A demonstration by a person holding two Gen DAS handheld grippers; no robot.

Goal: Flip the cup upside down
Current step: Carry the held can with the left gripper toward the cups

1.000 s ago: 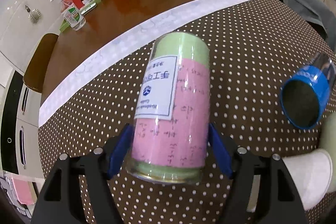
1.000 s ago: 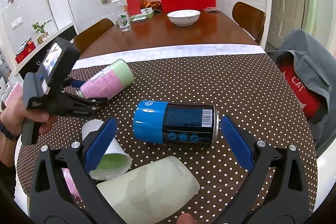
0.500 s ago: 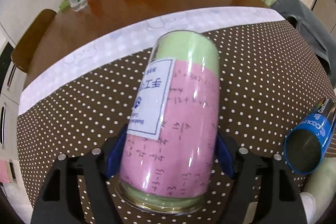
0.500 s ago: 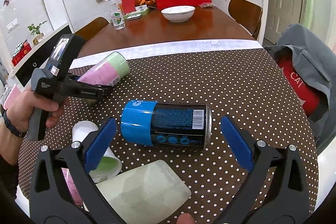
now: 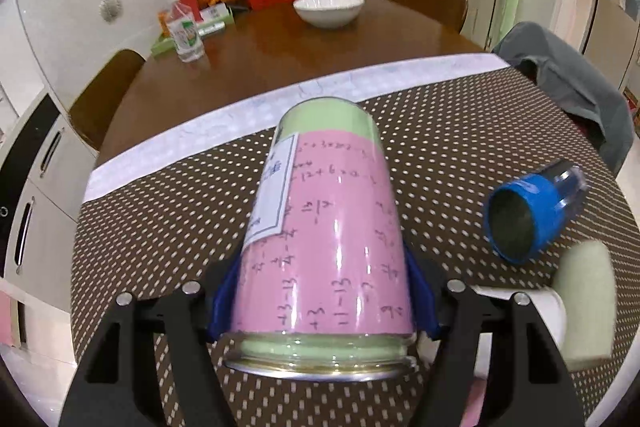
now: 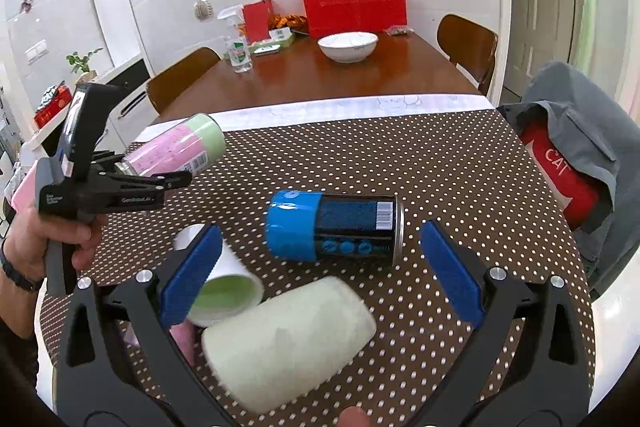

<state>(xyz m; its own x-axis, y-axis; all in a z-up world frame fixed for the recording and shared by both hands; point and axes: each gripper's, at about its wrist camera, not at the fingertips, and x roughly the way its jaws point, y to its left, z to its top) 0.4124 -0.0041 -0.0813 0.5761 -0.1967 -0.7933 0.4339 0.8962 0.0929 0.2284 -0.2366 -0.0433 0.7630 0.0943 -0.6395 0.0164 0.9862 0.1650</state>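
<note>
Item, pink-and-green cup [image 5: 324, 239]: we are holding it clear of the dotted tablecloth [image 5: 460, 131] in the left gripper [image 5: 322, 301], whose blue pads are closing on its sides just above the metal rim; the rim is pointing toward us at 6 o'clock, the green closed end tipping away toward 12 o'clock, so we are judging the flip as partway. Item, right gripper [image 6: 320, 267]: we are carrying it wide open and empty over the blue-capped can [image 6: 334, 227], which is lying on its side. Item, hazards: the cup's wall is looking glossy, so it could be sliding out of the pads as we are rotating. Lowering it tilted, we could be landing it on one edge of the rim and toppling it. At 3 o'clock of the cup in the left view, the can and a pale green cup [image 5: 584, 299] are crowding the landing area.
</note>
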